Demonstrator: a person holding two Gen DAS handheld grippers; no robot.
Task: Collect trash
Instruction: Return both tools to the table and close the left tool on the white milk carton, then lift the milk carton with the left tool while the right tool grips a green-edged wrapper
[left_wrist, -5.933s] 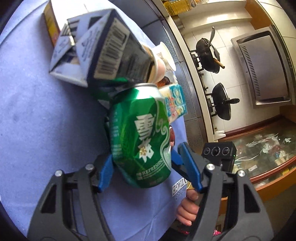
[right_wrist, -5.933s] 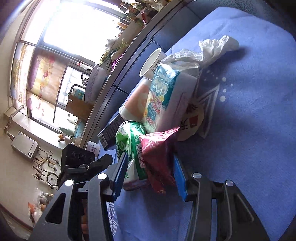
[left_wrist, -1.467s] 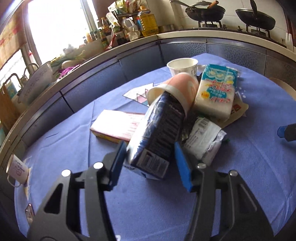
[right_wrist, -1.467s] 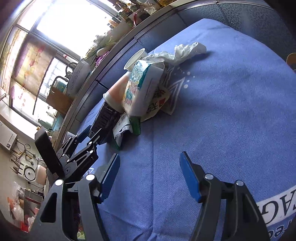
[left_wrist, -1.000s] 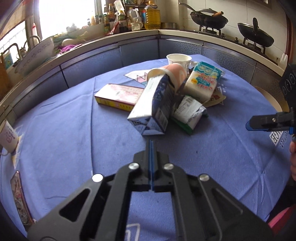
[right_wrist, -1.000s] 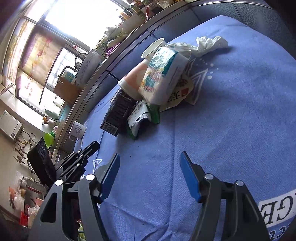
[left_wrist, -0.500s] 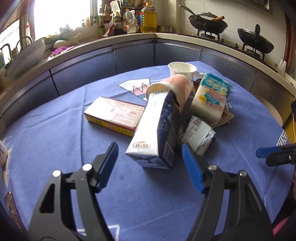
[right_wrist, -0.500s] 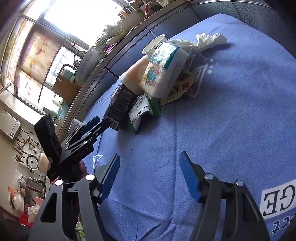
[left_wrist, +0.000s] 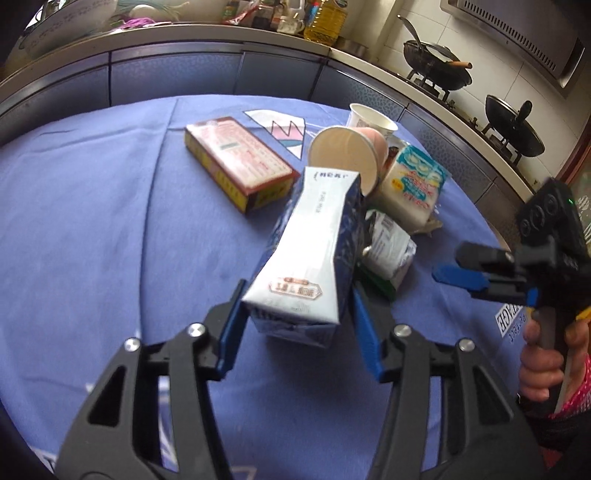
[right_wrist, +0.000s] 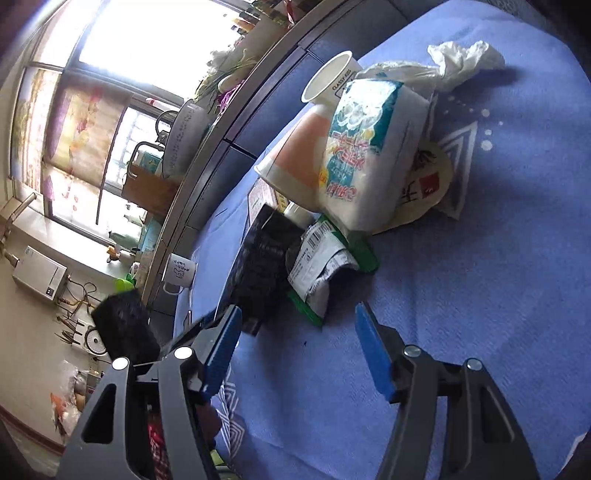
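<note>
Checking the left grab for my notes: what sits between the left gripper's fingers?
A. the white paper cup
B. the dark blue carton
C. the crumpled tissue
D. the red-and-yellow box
B: the carton lies between the closing fingers of the left gripper; the box lies apart on the cloth.

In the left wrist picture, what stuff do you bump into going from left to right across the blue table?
Red and yellow box → dark blue milk carton → blue and white tissue pack → right gripper.
</note>
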